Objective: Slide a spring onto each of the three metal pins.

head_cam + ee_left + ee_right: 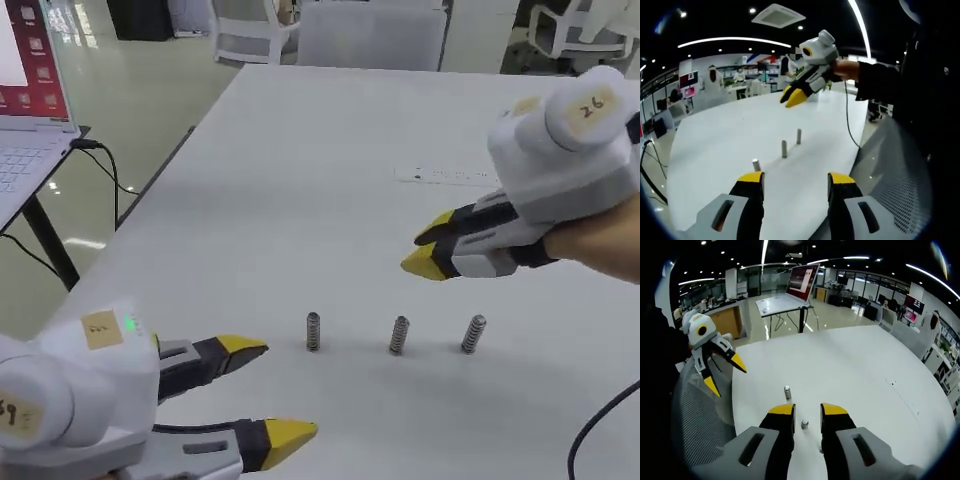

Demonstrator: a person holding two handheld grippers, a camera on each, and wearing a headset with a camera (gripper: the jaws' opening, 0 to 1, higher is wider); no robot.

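Three short upright pins stand in a row on the white table, each wrapped in a coiled spring: left, middle, right. My left gripper is low at the near left, open and empty, its yellow tips just left of the row. My right gripper hovers above the row's right half, jaws narrowly apart with nothing between them. In the left gripper view the pins stand ahead of the left gripper. Beyond the right gripper, one pin shows through its gap.
A laptop sits on a stand at the far left, off the table. A black cable crosses the near right corner. A small label strip lies further back. Chairs stand behind the far edge.
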